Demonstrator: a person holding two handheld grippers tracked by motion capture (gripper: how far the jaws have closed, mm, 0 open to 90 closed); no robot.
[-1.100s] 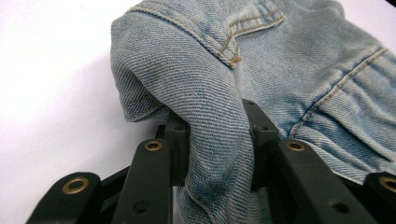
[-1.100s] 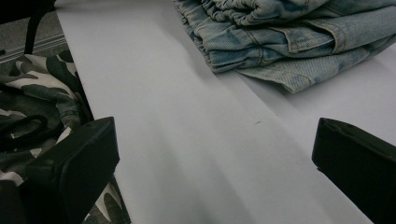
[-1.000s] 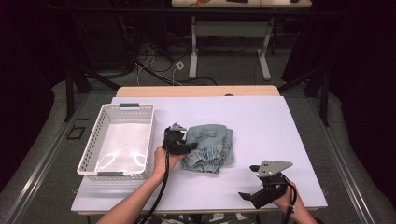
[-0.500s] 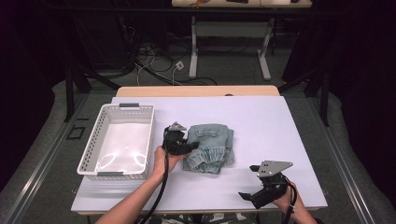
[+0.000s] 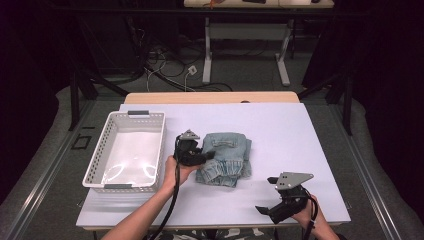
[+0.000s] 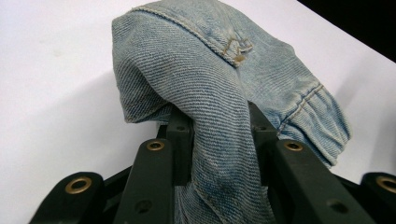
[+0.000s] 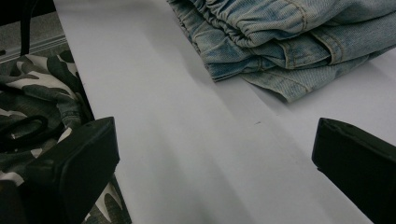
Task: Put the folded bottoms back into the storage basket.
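From above, the left hand-held gripper [image 5: 204, 156] meets the left edge of the folded jeans [image 5: 227, 157] mid-counter [image 5: 290, 130], beside a white basket [image 5: 125, 150]; the right hand-held gripper [image 5: 267, 209] rests apart near the front edge. In the left gripper view its jaws are clamped on a denim fold. In the right gripper view its jaws gape wide, empty, facing the jeans [image 7: 289, 42].

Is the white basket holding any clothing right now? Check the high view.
No: the white basket lies bare inside, and the folded jeans lie on the table beside it.
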